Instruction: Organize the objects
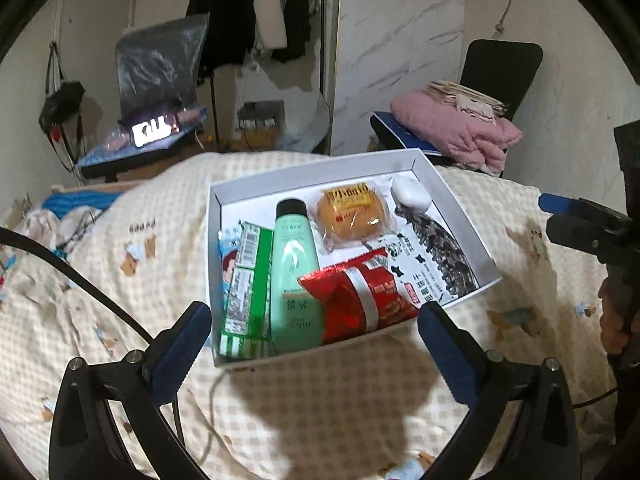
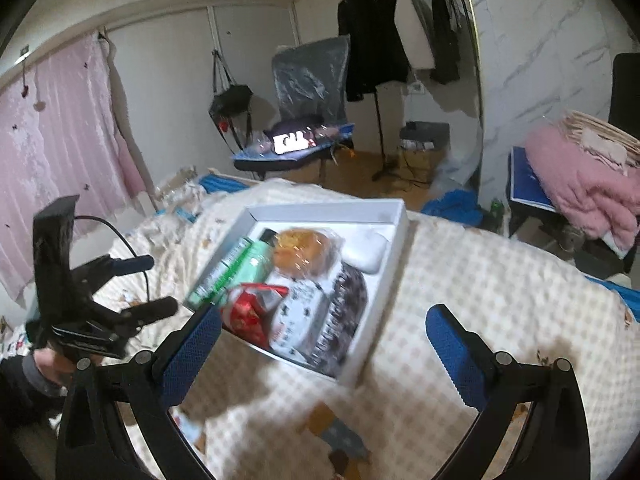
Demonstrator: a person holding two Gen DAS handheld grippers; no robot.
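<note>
A white open box (image 1: pixel 460 216) (image 2: pixel 394 236) lies on the checked bedspread. Inside lie a green tube (image 1: pixel 294 268) (image 2: pixel 256 256), green gum packs (image 1: pixel 246 288), a red snack bag (image 1: pixel 360 300) (image 2: pixel 250 308), a wrapped bun (image 1: pixel 352 216) (image 2: pixel 302 252), a white earbud case (image 1: pixel 410 192) (image 2: pixel 366 254) and a black-and-white seed packet (image 1: pixel 436 260) (image 2: pixel 320 316). My left gripper (image 1: pixel 316 344) hangs open just before the box's near edge, holding nothing. My right gripper (image 2: pixel 324 344) is open over the box's near corner, empty. Each gripper shows in the other's view: the right gripper (image 1: pixel 560 208), the left gripper (image 2: pixel 148 284).
The bedspread (image 1: pixel 340 412) covers the whole bed. Past the bed stand a chair with a pink blanket (image 1: pixel 456 128) (image 2: pixel 580 184), another chair under plastic (image 1: pixel 160 80) (image 2: pixel 308 92), and a clothes rack (image 1: pixel 256 12). Pink curtains (image 2: pixel 52 152) hang at left. A cable (image 1: pixel 60 268) trails from my left gripper.
</note>
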